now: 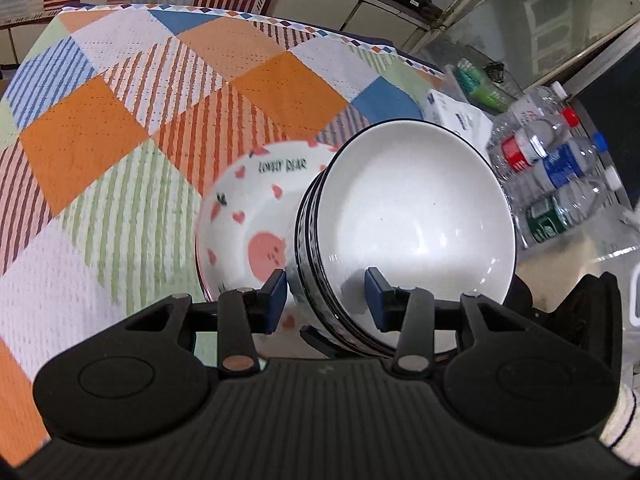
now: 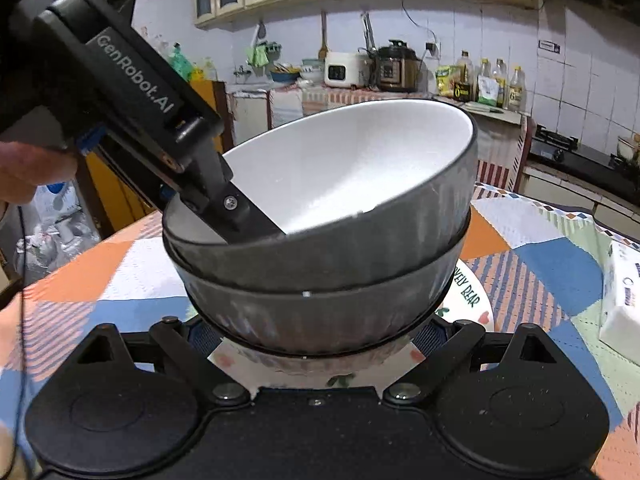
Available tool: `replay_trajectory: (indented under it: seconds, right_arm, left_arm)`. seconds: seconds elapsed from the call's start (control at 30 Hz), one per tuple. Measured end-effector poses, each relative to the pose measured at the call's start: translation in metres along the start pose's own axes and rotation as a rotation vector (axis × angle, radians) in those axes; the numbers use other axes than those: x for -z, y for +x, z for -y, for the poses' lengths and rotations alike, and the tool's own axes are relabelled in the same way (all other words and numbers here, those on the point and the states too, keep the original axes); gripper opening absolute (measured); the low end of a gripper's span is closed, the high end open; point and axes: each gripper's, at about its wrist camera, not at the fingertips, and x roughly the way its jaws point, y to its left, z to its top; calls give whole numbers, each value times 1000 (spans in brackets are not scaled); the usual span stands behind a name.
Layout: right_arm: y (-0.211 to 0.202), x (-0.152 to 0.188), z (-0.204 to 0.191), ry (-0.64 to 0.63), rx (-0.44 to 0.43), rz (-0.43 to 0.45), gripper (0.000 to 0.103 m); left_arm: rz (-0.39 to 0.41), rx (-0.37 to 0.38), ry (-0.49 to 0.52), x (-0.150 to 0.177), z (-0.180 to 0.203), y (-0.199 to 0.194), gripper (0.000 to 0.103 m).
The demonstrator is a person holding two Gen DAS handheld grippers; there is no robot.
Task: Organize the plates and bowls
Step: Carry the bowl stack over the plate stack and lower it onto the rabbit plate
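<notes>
Left gripper (image 1: 326,300) clamps the rim of the stacked grey bowls (image 1: 408,216), one pad inside, one outside, tilted above the checked tablecloth (image 1: 100,128). Right gripper (image 2: 316,336) sits under the stack; fingertips hidden, can't tell its grip. Pink-heart plate (image 1: 248,200) is just behind and below the bowls.

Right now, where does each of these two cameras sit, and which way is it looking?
Left wrist: rides the left gripper, looking down at stacked black-and-white ceramic bowls over the patchwork tablecloth; its fingers straddle the rim; a striped cuff shows.
Right wrist: rides the right gripper, looking across the bowls toward the kitchen counter; a hand shows.
Shared: the bowls, left gripper, pink bear dish, tablecloth.
</notes>
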Motion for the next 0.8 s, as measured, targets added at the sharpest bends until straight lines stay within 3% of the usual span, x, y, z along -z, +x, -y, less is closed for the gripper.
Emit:
replay_trajectory:
  seconds: [0.37, 0.8]
  right_arm:
    - [32, -6, 11, -46, 40, -87, 96]
    - [39, -2, 13, -18, 59, -82, 95]
  left_arm:
    - [-3, -7, -50, -9, -15, 31, 41]
    - [37, -34, -45, -4, -13, 34, 41]
